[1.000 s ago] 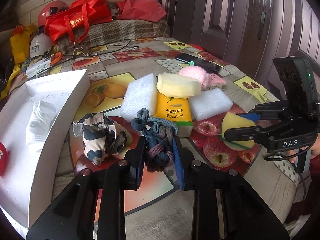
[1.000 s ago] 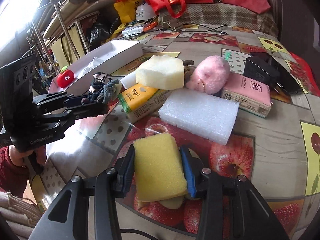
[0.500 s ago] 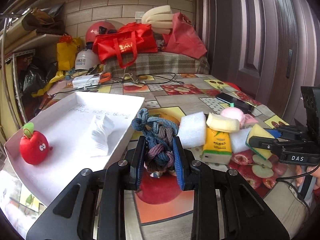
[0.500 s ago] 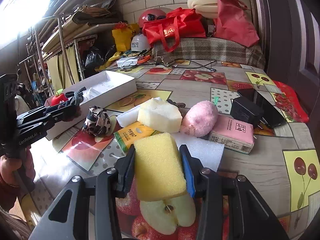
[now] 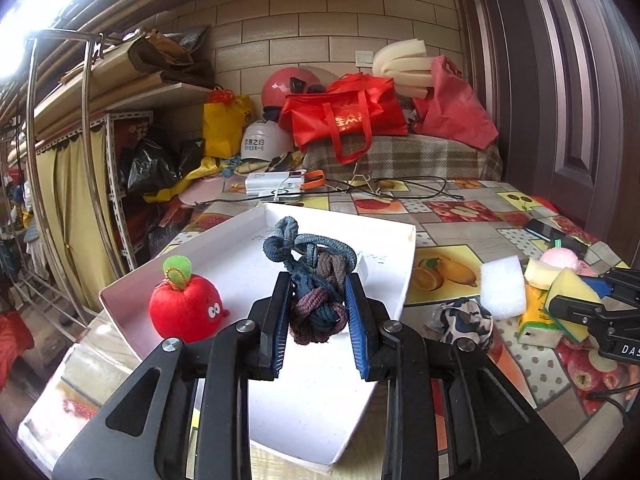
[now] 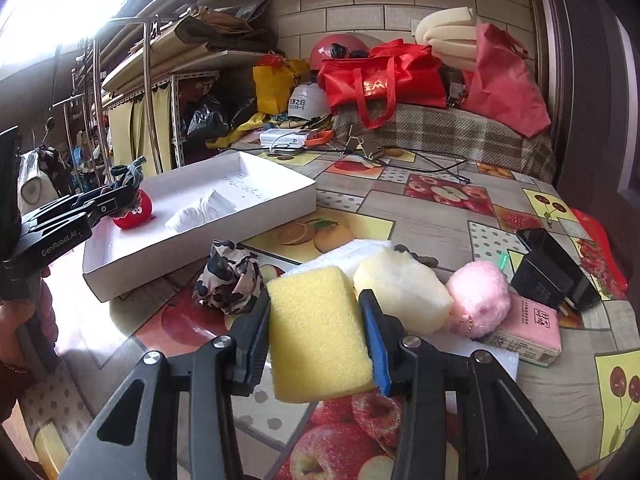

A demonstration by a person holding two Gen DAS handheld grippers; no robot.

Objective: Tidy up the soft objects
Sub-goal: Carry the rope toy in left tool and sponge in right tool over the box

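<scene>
My left gripper (image 5: 317, 300) is shut on a bunch of blue and brown hair ties (image 5: 314, 276) and holds it above the white box (image 5: 384, 232). A red plush apple (image 5: 185, 310) sits in the box. My right gripper (image 6: 316, 320) is shut on a yellow sponge (image 6: 318, 340), lifted above the fruit-print tablecloth. In the right wrist view the left gripper (image 6: 120, 196) hovers over the box (image 6: 200, 248), which also holds crumpled white tissue (image 6: 202, 210).
On the table lie a patterned cloth ball (image 6: 230, 282), a pale foam piece (image 6: 402, 290), a pink pompom (image 6: 478, 304), a pink pack (image 6: 528, 330), a white foam block (image 5: 502, 288), a yellow tissue pack (image 5: 538, 316) and a black phone (image 6: 552, 268). Bags and helmets crowd the back.
My left gripper has carried the hair ties left, from the table to above the white box. My right gripper has lifted the yellow sponge off the table.
</scene>
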